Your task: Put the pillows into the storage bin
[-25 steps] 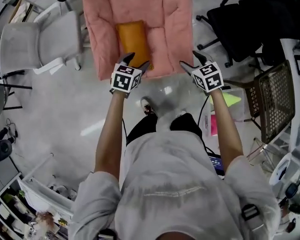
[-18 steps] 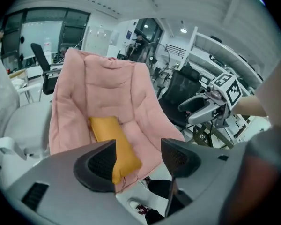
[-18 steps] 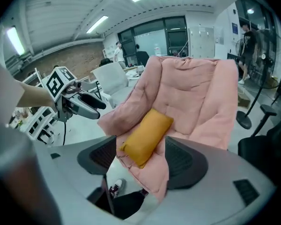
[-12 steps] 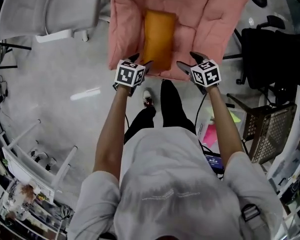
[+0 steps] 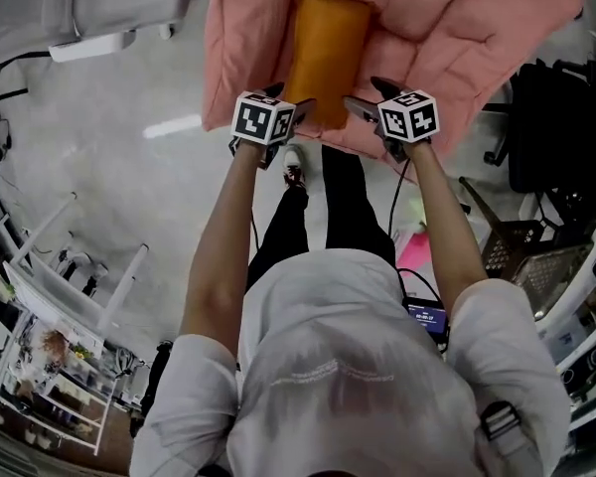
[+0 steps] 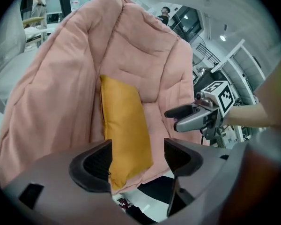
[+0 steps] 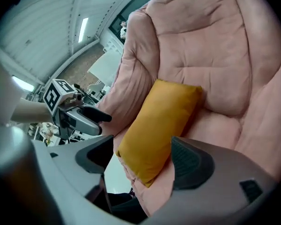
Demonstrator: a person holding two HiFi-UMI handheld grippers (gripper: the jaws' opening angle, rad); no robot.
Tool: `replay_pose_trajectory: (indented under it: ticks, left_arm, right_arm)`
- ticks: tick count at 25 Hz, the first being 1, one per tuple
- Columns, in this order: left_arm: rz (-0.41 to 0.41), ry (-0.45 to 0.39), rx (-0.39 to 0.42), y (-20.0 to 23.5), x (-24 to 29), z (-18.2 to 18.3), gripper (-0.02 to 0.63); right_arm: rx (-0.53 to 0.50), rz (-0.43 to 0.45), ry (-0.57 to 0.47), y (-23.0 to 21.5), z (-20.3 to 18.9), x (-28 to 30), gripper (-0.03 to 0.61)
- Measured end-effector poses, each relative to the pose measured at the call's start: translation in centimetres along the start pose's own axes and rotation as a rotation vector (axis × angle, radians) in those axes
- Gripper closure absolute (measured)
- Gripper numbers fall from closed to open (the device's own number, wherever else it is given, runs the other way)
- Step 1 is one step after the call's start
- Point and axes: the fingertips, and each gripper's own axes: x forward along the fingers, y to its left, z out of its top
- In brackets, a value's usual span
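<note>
A: Where is the pillow, and what are the claws doing?

B: The orange pillow (image 5: 328, 43) lies lengthwise in the middle of the pink padded chair (image 5: 467, 28), at the top centre of the head view. The left claw (image 5: 288, 99) is at its lower left corner. The right claw (image 5: 371, 95) is just beside its lower right corner. Both claws are spread, and their jaws have just been opening wider. In each gripper view the lower end of the pillow shows between the jaws, but the pads do not press on it. Nothing is held.

A: What could go wrong from here?

B: I think three things. If a claw closes only on the thin corner, the soft pillow can slip out when it is lifted. If the jaws go in too deep, they can pinch the pink padding together with the pillow and drag it. Also, the two claws are near each other, so they can bump when they close.

A: How many things do you count?

B: One orange pillow, although the task speaks of pillows. One pink padded chair and two claws. One grey chair (image 5: 109, 3) at the upper left, and one brown mesh basket (image 5: 521, 256) at the right edge. I cannot tell whether that basket is the storage bin.
</note>
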Motion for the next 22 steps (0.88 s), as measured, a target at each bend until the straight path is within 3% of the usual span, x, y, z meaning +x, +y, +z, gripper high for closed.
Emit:
replay_pose_trajectory:
  ticks: [8, 12, 18, 22]
  left_arm:
    - [-0.028, 0.067, -0.043, 2.4, 4.2, -0.8, 0.219]
    - [-0.043, 0.095, -0.034, 3.1, 5.6, -0.8, 0.207]
    - [-0.048, 0.088, -0.128, 3.5, 7.1, -0.5, 0.210]
    - [-0.031, 0.078, -0.167, 3.8, 7.4, -0.4, 0.222]
  right_arm:
    - [0.127, 0.100, 0.071, -2.6, -1.2, 5.4, 0.167]
    - [0.142, 0.145, 0.099, -2.5, -1.3, 7.1, 0.156]
    - [0.184, 0.104, 0.101, -3.1, -1.3, 8.7, 0.158]
    - [0.197, 0.006, 0.107, -4.0, -1.3, 8.5, 0.193]
